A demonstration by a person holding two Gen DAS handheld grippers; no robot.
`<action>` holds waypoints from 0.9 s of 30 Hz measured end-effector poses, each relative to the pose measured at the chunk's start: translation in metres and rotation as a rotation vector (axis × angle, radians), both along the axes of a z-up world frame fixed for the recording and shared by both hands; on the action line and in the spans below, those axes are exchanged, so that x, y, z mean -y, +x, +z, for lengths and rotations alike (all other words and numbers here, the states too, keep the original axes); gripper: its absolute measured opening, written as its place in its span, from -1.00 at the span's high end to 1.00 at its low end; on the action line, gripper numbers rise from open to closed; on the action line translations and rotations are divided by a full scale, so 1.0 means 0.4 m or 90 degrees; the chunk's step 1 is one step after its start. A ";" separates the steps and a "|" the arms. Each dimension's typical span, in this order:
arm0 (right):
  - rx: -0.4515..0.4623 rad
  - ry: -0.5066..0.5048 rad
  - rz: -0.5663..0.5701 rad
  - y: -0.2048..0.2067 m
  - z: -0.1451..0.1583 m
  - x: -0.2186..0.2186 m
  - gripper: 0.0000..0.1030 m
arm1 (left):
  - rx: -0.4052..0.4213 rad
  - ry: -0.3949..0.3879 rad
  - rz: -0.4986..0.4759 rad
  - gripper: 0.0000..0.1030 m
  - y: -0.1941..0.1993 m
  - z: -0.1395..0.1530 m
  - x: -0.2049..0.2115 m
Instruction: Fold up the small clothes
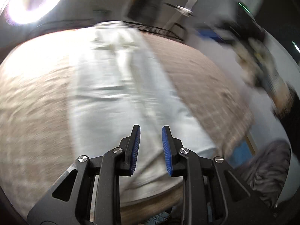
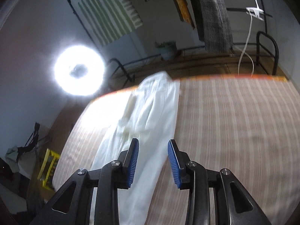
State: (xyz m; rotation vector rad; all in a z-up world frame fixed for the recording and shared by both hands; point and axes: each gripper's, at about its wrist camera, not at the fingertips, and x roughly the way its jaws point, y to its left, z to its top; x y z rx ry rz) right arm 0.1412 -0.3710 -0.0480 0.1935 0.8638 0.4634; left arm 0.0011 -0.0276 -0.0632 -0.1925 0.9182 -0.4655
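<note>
My left tongs (image 1: 151, 133) hang released, blue pads apart with nothing between them, above the near end of a long white garment (image 1: 120, 86). It lies stretched away from me along a brown striped mat (image 1: 33, 97). My right tongs (image 2: 153, 147) are also released and empty, poised over the same white garment (image 2: 150, 112), which runs toward the mat's far edge, near a bright ring light (image 2: 79, 70).
</note>
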 end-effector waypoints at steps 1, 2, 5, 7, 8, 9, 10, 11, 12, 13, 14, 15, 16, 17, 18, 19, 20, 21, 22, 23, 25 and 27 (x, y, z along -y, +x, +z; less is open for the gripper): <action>-0.011 -0.002 0.000 -0.038 -0.013 0.000 0.29 | -0.008 -0.008 0.029 0.55 0.002 -0.002 -0.036; -0.024 -0.002 0.000 -0.070 -0.028 -0.004 0.24 | -0.015 -0.011 0.059 0.55 0.003 -0.007 -0.072; -0.082 0.005 0.012 -0.161 -0.101 -0.028 0.16 | -0.044 -0.012 0.123 0.40 0.008 -0.025 -0.158; -0.125 -0.006 0.030 -0.207 -0.158 -0.055 0.15 | -0.088 -0.040 0.130 0.29 0.014 -0.057 -0.185; -0.140 -0.018 0.039 -0.229 -0.186 -0.069 0.11 | -0.109 -0.058 0.128 0.29 0.013 -0.073 -0.192; -0.156 -0.036 0.048 -0.252 -0.218 -0.085 0.09 | -0.125 -0.064 0.121 0.28 0.012 -0.087 -0.195; -0.172 -0.049 0.053 -0.268 -0.246 -0.096 0.07 | -0.136 -0.067 0.116 0.28 0.011 -0.094 -0.196; -0.187 -0.053 0.057 -0.278 -0.269 -0.100 0.07 | -0.151 -0.076 0.108 0.28 0.012 -0.108 -0.194; -0.208 -0.053 0.060 -0.288 -0.297 -0.103 0.07 | -0.172 -0.099 0.102 0.28 0.012 -0.126 -0.197; -0.220 -0.049 0.060 -0.295 -0.315 -0.101 0.07 | -0.188 -0.119 0.101 0.29 0.015 -0.135 -0.192; -0.236 -0.038 0.058 -0.308 -0.337 -0.095 0.10 | -0.210 -0.146 0.100 0.32 0.018 -0.150 -0.194; -0.247 -0.023 0.058 -0.314 -0.350 -0.089 0.11 | -0.221 -0.163 0.099 0.41 0.020 -0.159 -0.194; -0.256 -0.003 0.057 -0.326 -0.366 -0.087 0.13 | -0.228 -0.168 0.099 0.71 0.025 -0.165 -0.189; -0.247 0.014 0.052 -0.333 -0.366 -0.078 0.31 | -0.231 -0.166 0.097 0.84 0.022 -0.168 -0.188; -0.257 0.033 0.062 -0.333 -0.371 -0.075 0.55 | -0.234 -0.171 0.094 0.87 0.023 -0.168 -0.187; -0.275 0.057 0.074 -0.334 -0.379 -0.074 0.96 | -0.234 -0.181 0.094 0.92 0.020 -0.162 -0.191; -0.274 0.070 0.070 -0.338 -0.374 -0.067 0.98 | -0.231 -0.194 0.095 0.93 0.016 -0.151 -0.195; -0.266 0.073 0.072 -0.343 -0.363 -0.063 0.99 | -0.218 -0.197 0.094 0.94 0.009 -0.133 -0.201; -0.255 0.079 0.078 -0.351 -0.346 -0.060 1.00 | -0.208 -0.188 0.094 0.94 0.005 -0.123 -0.208; -0.247 0.086 0.083 -0.360 -0.332 -0.054 1.00 | -0.199 -0.174 0.093 0.94 0.001 -0.115 -0.211; -0.233 0.091 0.087 -0.374 -0.312 -0.044 1.00 | -0.209 -0.148 0.100 0.95 0.003 -0.128 -0.215; -0.236 0.073 0.083 -0.374 -0.323 -0.036 1.00 | -0.232 -0.142 0.104 0.95 0.010 -0.154 -0.214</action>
